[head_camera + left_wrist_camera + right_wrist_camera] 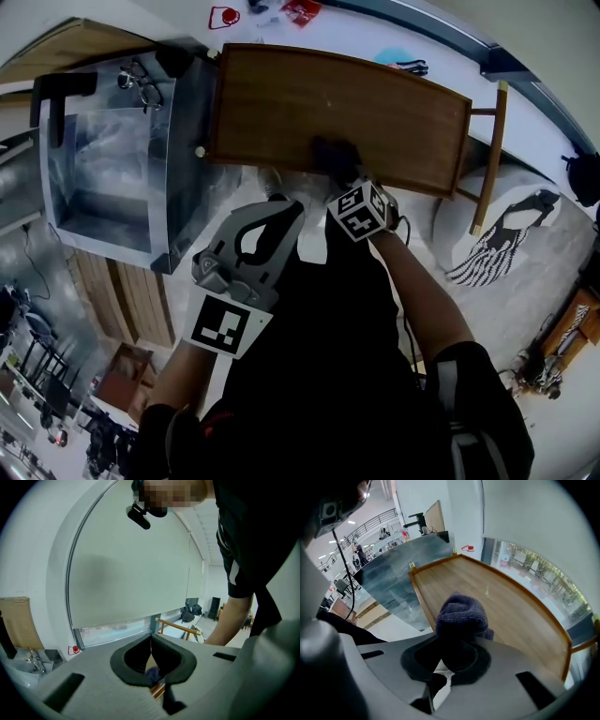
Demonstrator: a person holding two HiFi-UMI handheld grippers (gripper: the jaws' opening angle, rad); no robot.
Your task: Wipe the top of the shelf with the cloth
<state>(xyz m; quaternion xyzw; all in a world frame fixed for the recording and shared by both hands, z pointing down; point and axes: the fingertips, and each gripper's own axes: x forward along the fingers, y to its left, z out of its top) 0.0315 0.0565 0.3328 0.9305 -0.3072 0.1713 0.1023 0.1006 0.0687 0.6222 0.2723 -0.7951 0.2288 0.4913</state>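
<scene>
Right gripper view shows the right gripper (pixel 458 641) clamped on a bunched dark cloth (pixel 461 613) at frame centre, by the shelf's (pixel 520 620) lower edge. Soft, light and floppy, the cloth likely wipes best gripped at its bunched middle. The left gripper (pixel 151 644), jaws together, holds nothing.

Cloth (pixel 461 616) lower half buried in right gripper (pixel 457 646) tongs; bluish speck (pixel 153 674) beyond left gripper (pixel 151 645) tongs unidentifiable.
</scene>
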